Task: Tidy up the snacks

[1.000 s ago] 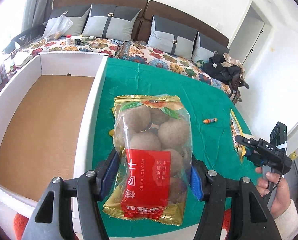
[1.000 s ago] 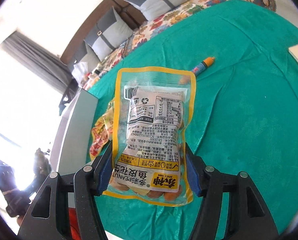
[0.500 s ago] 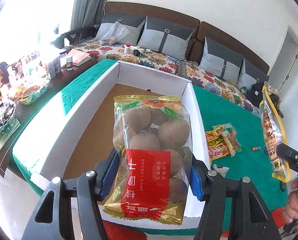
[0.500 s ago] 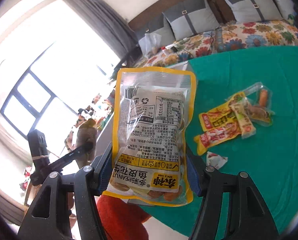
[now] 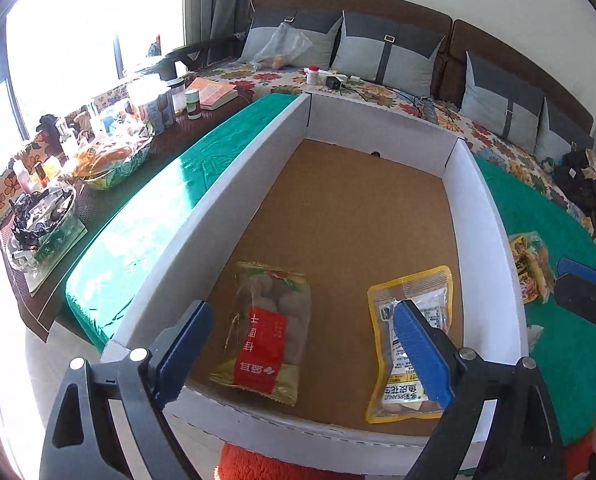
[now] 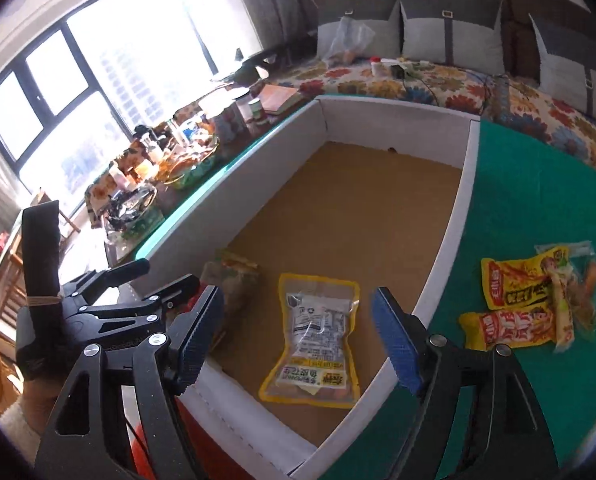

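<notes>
Both bags are out of your grippers now. A second ago each one was clamped on a pack; your left gripper [image 5: 302, 344] has just been opening and the dried longan bag [image 5: 267, 332] lies flat on the cardboard floor of the white box [image 5: 234, 200], near the front wall, left of centre, jaws spread wide above it and touching nothing. Same on the other side: your right gripper [image 6: 298, 340] has just been opening, jaws apart, and the peanut pouch [image 6: 314, 340] sits on the box floor below them, label side up, towards the right wall. In the left wrist view the two packs lie side by side, apart from each other, bare cardboard between them. That puts two snacks in the box, so this drop looks finished and both tools are free. What's left, as far as I can see: the yellow and red snack packs [image 6: 530, 296] on the green tablecloth [image 6: 538, 184] just outside the right wall, nearer your right side. I'd guess those go next. The rest of the box floor is empty, so there's plenty of room behind the two bags. Watch the right wall when you swing out; your right jaw hangs close over it.
</notes>
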`<state>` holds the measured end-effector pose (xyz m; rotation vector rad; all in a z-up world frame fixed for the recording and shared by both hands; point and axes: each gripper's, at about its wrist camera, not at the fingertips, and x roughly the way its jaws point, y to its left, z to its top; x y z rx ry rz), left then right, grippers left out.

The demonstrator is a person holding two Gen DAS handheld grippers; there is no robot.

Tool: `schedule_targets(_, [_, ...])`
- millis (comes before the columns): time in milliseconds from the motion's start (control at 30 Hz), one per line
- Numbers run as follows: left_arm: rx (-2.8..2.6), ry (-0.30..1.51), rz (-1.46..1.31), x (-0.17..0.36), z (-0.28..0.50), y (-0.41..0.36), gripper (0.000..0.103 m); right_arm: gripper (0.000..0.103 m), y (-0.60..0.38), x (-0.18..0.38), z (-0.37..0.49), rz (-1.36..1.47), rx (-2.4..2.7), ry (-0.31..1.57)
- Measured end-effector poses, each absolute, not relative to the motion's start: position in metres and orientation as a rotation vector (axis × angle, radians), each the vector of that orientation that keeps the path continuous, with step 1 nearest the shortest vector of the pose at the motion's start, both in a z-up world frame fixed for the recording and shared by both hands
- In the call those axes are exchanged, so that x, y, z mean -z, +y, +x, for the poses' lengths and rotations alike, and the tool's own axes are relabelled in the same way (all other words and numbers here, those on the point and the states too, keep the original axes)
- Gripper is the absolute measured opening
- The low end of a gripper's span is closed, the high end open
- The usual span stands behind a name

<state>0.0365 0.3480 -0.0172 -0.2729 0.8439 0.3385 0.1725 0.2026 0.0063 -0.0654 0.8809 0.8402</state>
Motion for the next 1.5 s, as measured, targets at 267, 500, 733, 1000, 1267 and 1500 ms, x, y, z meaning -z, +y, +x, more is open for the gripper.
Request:
schedule_targets(267, [-0.075,0.760,-0.250,-0.015,0.055,0.214,0.099,0.084,0.033,0.056,0.198,-0.114,-0.516,0.864])
schedule_targets(500, [0.174,0.917,-0.165,0.041,0.113,0.060,0.100,0.084,-0.117,0.113,0.213,-0.194,-0.140,0.859])
schedule_targets(733, [0.112,1.002,-0.107,0.113,0.168,-0.013,0.100,0.084,-0.148,0.126,0.231,-0.161,-0.115,0.835])
schedule_targets(1000, [0.062,0.965,0.014,0.138,0.177,-0.039,0.103,0.088,-0.158,0.135,0.249,-0.098,-0.183,0.904])
schedule_targets(1267, [0.063,0.963,0.013,0.139,0.179,-0.039,0.103,0.094,-0.158,0.139,0.246,-0.097,-0.176,0.911])
schedule_targets(1500, [0.063,0.963,0.013,0.139,0.178,-0.039,0.103,0.095,-0.158,0.139,0.247,-0.095,-0.181,0.913])
